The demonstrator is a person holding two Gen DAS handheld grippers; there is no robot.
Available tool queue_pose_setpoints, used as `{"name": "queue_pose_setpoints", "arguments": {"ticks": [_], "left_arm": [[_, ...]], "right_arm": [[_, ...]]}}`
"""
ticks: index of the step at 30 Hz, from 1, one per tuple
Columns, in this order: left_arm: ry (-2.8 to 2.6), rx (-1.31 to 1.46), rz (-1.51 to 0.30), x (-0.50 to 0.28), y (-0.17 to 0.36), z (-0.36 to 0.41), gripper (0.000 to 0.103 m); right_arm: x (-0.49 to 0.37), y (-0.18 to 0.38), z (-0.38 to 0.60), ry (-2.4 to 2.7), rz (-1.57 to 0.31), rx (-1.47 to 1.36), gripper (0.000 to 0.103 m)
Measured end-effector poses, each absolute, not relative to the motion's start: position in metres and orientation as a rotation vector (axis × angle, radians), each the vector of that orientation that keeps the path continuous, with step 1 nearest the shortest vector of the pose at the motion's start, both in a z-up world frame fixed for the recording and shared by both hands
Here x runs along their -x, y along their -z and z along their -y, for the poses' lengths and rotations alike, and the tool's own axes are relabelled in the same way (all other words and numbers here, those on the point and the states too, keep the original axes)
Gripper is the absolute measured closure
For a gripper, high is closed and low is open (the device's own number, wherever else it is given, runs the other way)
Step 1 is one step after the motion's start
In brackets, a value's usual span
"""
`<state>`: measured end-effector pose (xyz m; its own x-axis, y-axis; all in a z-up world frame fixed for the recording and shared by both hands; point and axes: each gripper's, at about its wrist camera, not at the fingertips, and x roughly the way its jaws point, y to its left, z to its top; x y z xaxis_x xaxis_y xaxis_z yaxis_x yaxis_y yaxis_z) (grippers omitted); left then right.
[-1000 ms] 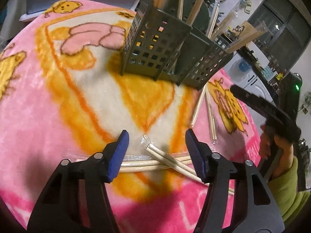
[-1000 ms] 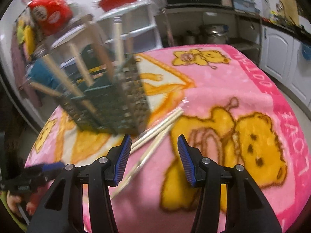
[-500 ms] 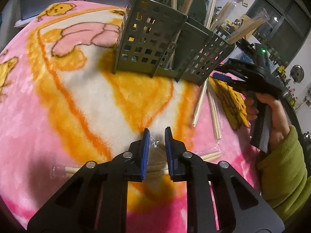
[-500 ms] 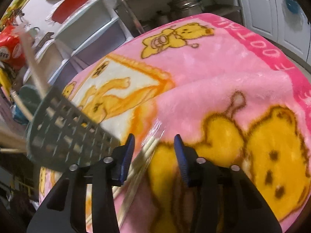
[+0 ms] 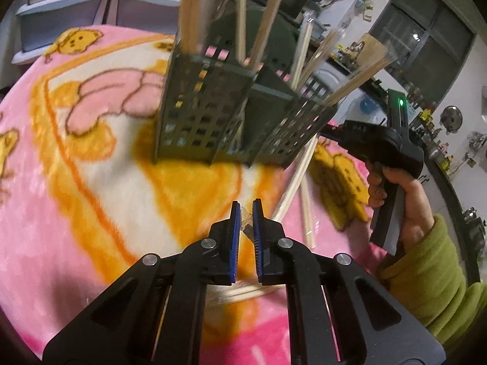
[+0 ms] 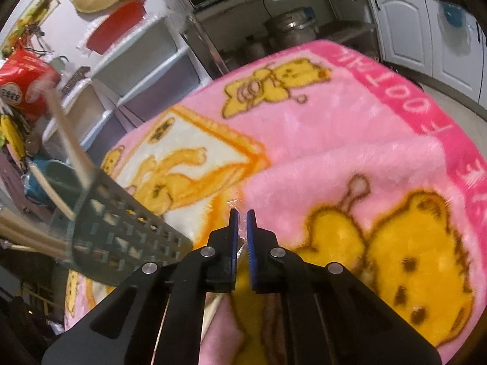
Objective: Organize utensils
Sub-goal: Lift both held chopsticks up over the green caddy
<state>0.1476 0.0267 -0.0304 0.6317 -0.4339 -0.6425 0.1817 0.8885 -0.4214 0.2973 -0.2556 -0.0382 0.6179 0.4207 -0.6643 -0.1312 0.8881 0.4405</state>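
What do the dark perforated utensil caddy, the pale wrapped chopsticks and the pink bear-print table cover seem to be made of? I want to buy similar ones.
Dark perforated utensil caddy: probably moulded plastic, matt grey-green, with even square holes and thin flat walls.
Pale wrapped chopsticks: likely bamboo or light wood, unvarnished; the glinting clear sleeve looks like thin plastic film.
Pink bear-print table cover: a plush fleece blanket, judging by its fuzzy nap and soft folds.
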Motion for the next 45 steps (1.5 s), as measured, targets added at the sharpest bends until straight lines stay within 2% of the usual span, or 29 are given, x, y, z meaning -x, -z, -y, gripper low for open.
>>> {"name": "queue_pose_setpoints", "arguments": {"ticks": [12,22,45], "left_arm": [[0.409,0.34,-0.685,-0.152,-0.021,-0.021,0.098],[0.424,0.341,-0.593,-0.148,-0.055,-0.025,0.098],[0.419,0.318,-0.412,-0.14,-0.13,-0.042,0.098]], "right_arm": [[-0.254,-0.02,0.268,-0.437,-0.692,-0.392,0.099],[-0.201,-0.07,0.25,-0.535,-0.559,-0.256,0.1],[-0.151,-0.139,0.213,-0.692,-0.387,-0.139,0.1]]}}
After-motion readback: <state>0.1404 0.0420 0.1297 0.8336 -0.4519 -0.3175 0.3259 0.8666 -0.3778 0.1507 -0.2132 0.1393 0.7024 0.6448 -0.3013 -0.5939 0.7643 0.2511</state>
